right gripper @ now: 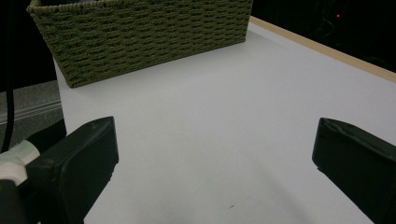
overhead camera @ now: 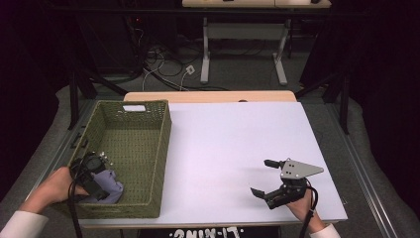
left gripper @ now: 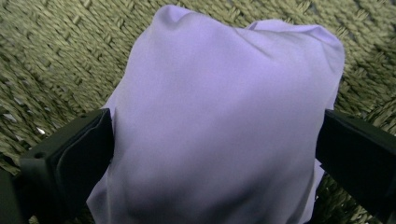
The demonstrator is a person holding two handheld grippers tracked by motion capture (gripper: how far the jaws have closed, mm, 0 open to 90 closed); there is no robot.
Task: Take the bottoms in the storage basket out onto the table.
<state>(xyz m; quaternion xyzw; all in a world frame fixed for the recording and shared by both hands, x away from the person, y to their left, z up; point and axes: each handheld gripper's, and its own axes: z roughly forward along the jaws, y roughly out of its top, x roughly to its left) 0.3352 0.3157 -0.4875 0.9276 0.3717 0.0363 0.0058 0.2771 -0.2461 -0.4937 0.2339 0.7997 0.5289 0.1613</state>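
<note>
**Purple cloth down in the basket's near corner**

Nearest, at the near left corner of the table: left tool (overhead camera: 94,179) dipped into the green woven basket (overhead camera: 143,148), jaws set wide on each side of a purple cloth (overhead camera: 110,183). Touching the cloth on both sides in the left gripper view, but hard to tell if squeezing or just letting go. Tipped down like that most likely to set the cloth on the basket floor, or to pick it up from there.

Purple cloth (left gripper: 219,116): soft, pale purple, plain, no pattern. Bunched into a puffy lump with a few gentle folds near the top. Resting on the woven floor of the basket (left gripper: 56,56), tucked in its near corner.

Over by the near right corner of the table (overhead camera: 233,144): right tool (overhead camera: 265,177) held low over the white top, jaws spread far apart, nothing between them. Probably kept out of the way there, ready to help.

Farther off, seen from the right tool (right gripper: 217,158): the long side of the basket (right gripper: 144,32) standing on the white table (right gripper: 224,102), with the table's wooden edge beyond.
</note>
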